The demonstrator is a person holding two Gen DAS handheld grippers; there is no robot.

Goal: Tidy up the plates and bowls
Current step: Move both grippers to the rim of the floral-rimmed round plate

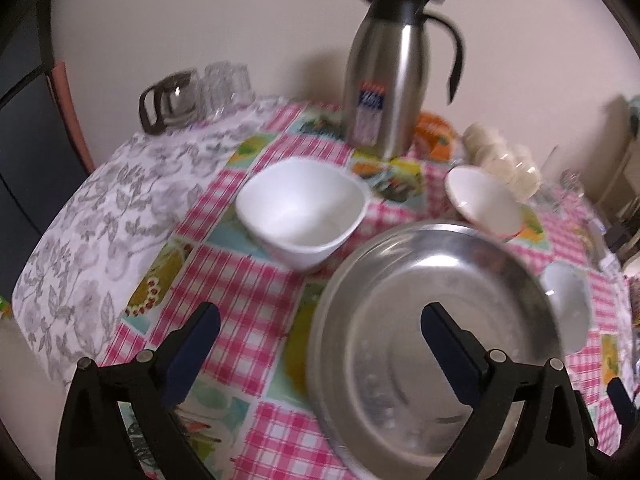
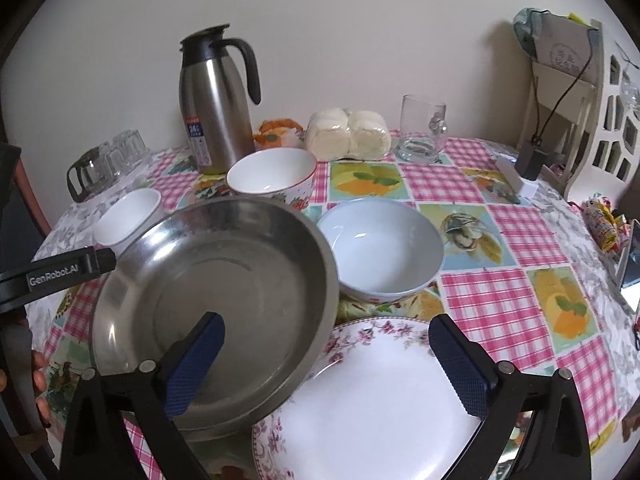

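A steel plate (image 1: 432, 344) (image 2: 216, 304) lies at the near middle of the table, its right edge over a floral white plate (image 2: 376, 404). A square white bowl (image 1: 300, 212) (image 2: 126, 216) sits beyond it to the left. A red-trimmed bowl (image 1: 484, 204) (image 2: 272, 172) and a pale blue bowl (image 2: 380, 248) (image 1: 568, 304) stand farther right. My left gripper (image 1: 320, 320) is open, its right finger over the steel plate. My right gripper (image 2: 326, 332) is open, straddling the steel plate's edge and the floral plate.
A steel thermos jug (image 1: 388, 76) (image 2: 216, 100) stands at the back. A glass carafe and upturned glasses (image 1: 192, 96) are at the back left, wrapped buns (image 2: 348, 134) and a glass mug (image 2: 422, 130) at the back right. A chair (image 2: 580, 112) stands on the right.
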